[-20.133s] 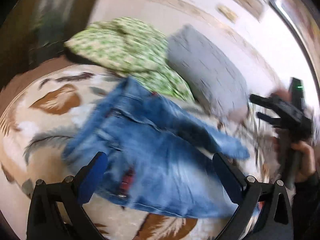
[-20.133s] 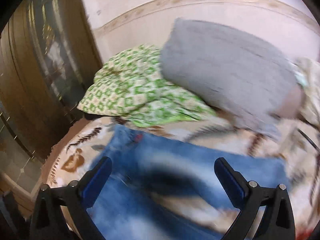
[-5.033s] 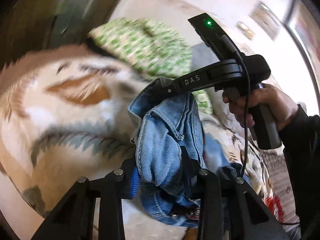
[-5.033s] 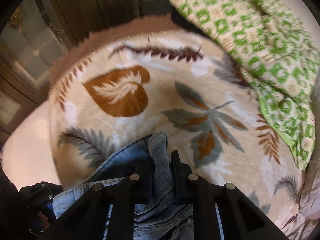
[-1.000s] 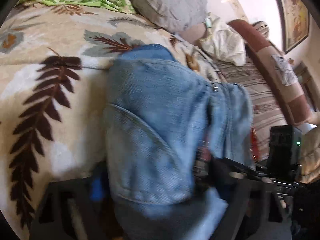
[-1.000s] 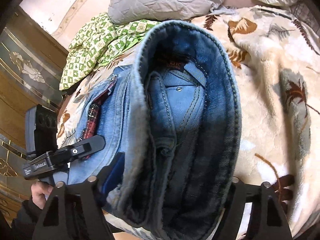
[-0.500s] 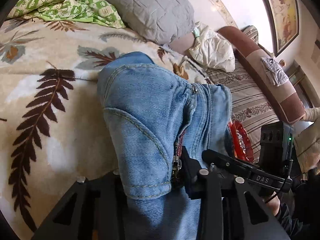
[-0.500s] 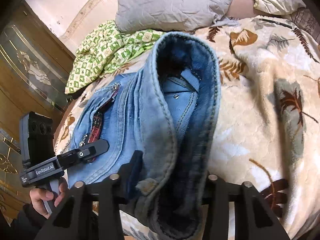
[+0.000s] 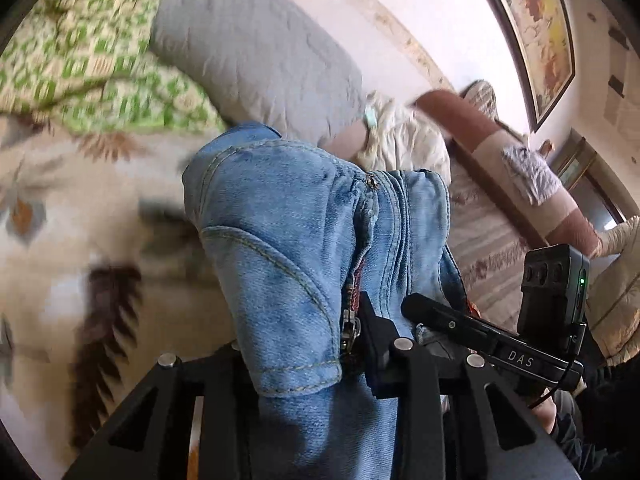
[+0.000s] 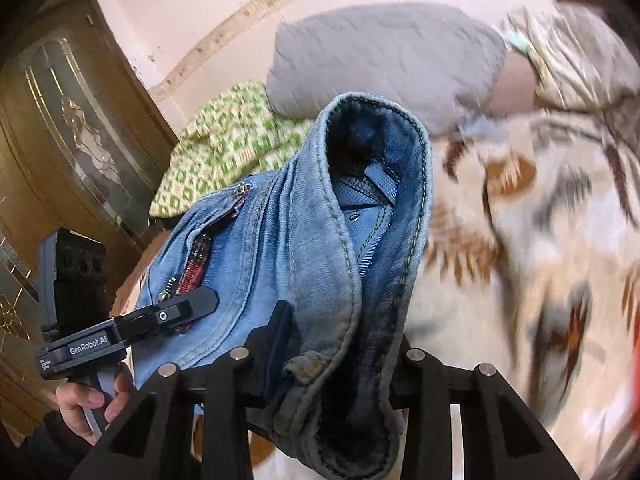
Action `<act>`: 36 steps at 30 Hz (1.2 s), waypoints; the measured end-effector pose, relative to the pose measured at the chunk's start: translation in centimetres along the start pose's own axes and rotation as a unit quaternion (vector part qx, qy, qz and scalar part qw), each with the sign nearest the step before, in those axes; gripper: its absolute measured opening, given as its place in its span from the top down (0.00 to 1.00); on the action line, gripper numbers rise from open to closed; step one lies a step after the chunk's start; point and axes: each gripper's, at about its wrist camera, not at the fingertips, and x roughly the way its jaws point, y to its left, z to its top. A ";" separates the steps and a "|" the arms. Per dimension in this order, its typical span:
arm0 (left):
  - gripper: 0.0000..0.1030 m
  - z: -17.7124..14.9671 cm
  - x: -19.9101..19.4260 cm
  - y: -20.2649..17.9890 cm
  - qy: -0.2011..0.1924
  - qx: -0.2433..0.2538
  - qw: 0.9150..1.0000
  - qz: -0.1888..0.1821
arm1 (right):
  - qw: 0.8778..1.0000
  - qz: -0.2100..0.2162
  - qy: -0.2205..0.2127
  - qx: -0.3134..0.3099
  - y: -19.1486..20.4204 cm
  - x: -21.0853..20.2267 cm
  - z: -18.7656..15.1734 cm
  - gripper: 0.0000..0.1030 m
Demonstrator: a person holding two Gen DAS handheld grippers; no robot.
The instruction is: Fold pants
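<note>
Above bed (image 9: 100,208), at 12 o'clock: jeans (image 9: 288,240) bunched, left gripper (image 9: 296,364) and right gripper (image 10: 332,364) both clenched on denim. Advice: lower evenly, keep edges aligned.

We note: jeans (image 9: 288,240) faded denim, metal zipper (image 9: 352,320); grippers matt black plastic; pillow (image 10: 384,56) quilted grey cloth; door (image 10: 60,140) glossy wood.

A cream blanket with brown leaf print (image 10: 540,240) covers the bed. At its far edge a grey quilted pillow (image 9: 256,52) leans beside a green-and-white patterned cloth (image 9: 84,72). A framed picture (image 9: 532,28) hangs on the wall.
</note>
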 end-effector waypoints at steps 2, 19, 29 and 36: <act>0.67 1.8 0.4 0.4 -0.007 0.002 1.000 0.007 | 1.000 0.002 -0.009 -0.010 0.1 0.9 2.3 0.62; 0.61 1.1 7.9 9.2 0.054 -0.052 0.994 0.084 | 0.998 0.010 0.064 0.019 -4.5 14.2 2.3 0.53; 0.02 0.9 5.5 9.9 0.072 -0.115 0.983 0.123 | 0.995 0.013 0.067 0.069 -6.5 10.3 3.8 0.14; 0.00 0.1 -0.1 8.6 0.040 -0.109 0.987 0.112 | 0.996 0.024 0.044 0.074 -7.5 4.6 6.2 0.00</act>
